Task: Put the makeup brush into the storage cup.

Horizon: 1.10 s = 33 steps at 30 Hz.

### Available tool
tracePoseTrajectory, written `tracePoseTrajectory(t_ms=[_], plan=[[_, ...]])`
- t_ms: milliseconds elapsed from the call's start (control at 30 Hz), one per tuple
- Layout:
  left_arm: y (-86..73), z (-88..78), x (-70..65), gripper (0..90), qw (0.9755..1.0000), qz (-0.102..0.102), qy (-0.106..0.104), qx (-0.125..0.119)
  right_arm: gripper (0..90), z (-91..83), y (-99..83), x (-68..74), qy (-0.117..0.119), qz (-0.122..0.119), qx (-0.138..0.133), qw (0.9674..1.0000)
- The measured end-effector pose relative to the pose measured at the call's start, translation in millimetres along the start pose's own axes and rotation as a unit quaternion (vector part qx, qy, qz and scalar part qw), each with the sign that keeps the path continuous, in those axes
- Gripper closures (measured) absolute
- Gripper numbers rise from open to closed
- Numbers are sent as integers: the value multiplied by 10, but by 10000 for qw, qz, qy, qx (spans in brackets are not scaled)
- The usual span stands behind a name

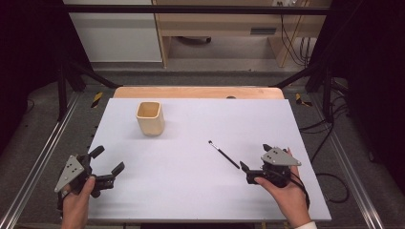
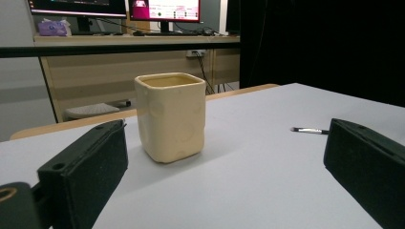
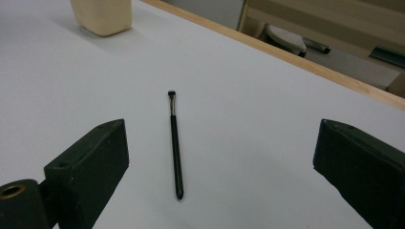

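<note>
A cream square-sided cup [image 1: 150, 118] stands upright on the white table top [image 1: 191, 191], left of centre toward the back. A thin black make-up brush [image 1: 223, 154] lies flat right of centre, bristle end pointing toward the cup. My left gripper [image 1: 107, 160] is open at the front left, held in a hand, with nothing between its jaws. In the left gripper view the cup [image 2: 171, 117] stands ahead between the wide jaws, and the brush [image 2: 309, 130] lies far right. My right gripper [image 1: 254, 156] is open just behind the brush handle; the brush [image 3: 175, 143] lies between its jaws, untouched.
The table's wooden back edge [image 1: 198, 92] runs behind the white top. Metal rails [image 1: 43, 157] and black frame legs flank the table, with cables on the floor at right [image 1: 329, 181]. A desk with monitors [image 2: 114, 7] stands beyond.
</note>
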State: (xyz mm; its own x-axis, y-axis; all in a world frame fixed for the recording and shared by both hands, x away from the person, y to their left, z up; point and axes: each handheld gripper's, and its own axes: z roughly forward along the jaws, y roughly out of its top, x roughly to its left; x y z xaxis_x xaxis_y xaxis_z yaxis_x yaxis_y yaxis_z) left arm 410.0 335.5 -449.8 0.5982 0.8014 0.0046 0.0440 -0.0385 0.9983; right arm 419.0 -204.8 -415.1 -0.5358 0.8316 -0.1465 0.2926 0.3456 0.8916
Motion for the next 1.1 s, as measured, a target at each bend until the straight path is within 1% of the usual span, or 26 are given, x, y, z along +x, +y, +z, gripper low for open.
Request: tracePoseTrajectory(t_ms=[100, 200, 233, 267, 300, 367, 433, 467, 500, 567, 600, 633, 700, 733, 800, 867, 900, 933, 1000, 1033, 1067, 1100], plan=[[13, 6, -10, 9, 10000, 42, -18, -13, 51, 31, 84, -23, 63, -5, 153, 9999], [9, 12, -29, 9, 9999, 91, -37, 45, 47, 75, 149, -33, 108, -65, 364, 9993], [10, 14, -40, 9, 10000, -11, -73, -31, 47, 90, 165, -31, 160, -40, 437, 9989], [16, 24, -51, 9, 9996, -163, -158, -139, 47, 109, 181, -35, 224, -20, 503, 9985], [20, 38, -62, 8, 9993, -237, -211, -203, 48, 127, 204, -38, 280, 8, 589, 9979], [11, 73, -76, 8, 9995, -185, -223, -121, 46, 174, 257, -49, 347, -29, 731, 9967], [-9, 115, -101, 10, 9997, 16, -222, 84, 48, 228, 306, -66, 441, -134, 918, 9947], [-15, 120, -110, 10, 9997, 54, -228, 120, 48, 249, 318, -68, 475, -148, 968, 9941], [-16, 122, -123, 10, 9996, 70, -254, 135, 49, 264, 319, -69, 499, -149, 1005, 9936], [-2, 132, -144, 9, 9996, 28, -291, 59, 50, 307, 301, -70, 554, -121, 1091, 9924], [6, 145, -157, 9, 9995, 58, -313, 49, 56, 357, 295, -87, 598, -117, 1198, 9909], [6, 153, -166, 9, 9994, 106, -310, 83, 56, 357, 295, -87, 598, -117, 1198, 9909], [-1, 159, -178, 9, 9994, 113, -319, 118, 51, 388, 300, -107, 612, -72, 1282, 9898], [0, 158, -182, 9, 9993, 163, -312, 144, 52, 412, 306, -116, 609, -43, 1333, 9892], [1, 147, -180, 9, 9989, 291, -287, 216, 54, 434, 325, -114, 601, -77, 1441, 9877], [-1, 137, -175, 9, 9987, 351, -271, 243, 55, 464, 342, -106, 611, -184, 1516, 9864], [-4, 132, -168, 8, 9988, 332, -256, 234, 57, 489, 362, -96, 631, -216, 1602, 9848], [-8, 133, -159, 8, 9992, 235, -253, 186, 57, 489, 362, -96, 631, -216, 1602, 9848], [-5, 138, -145, 8, 9995, 156, -235, 137, 55, 513, 387, -93, 690, -161, 1657, 9836], [-5, 138, -142, 9, 9996, 119, -242, 124, 55, 533, 401, -88, 726, -104, 1712, 9825], [-4, 134, -143, 9, 9996, 124, -237, 135, 53, 554, 409, -87, 765, -80, 1781, 9810], [-2, 127, -148, 9, 9995, 148, -223, 135, 54, 594, 422, -79, 835, -65, 1927, 9777]])
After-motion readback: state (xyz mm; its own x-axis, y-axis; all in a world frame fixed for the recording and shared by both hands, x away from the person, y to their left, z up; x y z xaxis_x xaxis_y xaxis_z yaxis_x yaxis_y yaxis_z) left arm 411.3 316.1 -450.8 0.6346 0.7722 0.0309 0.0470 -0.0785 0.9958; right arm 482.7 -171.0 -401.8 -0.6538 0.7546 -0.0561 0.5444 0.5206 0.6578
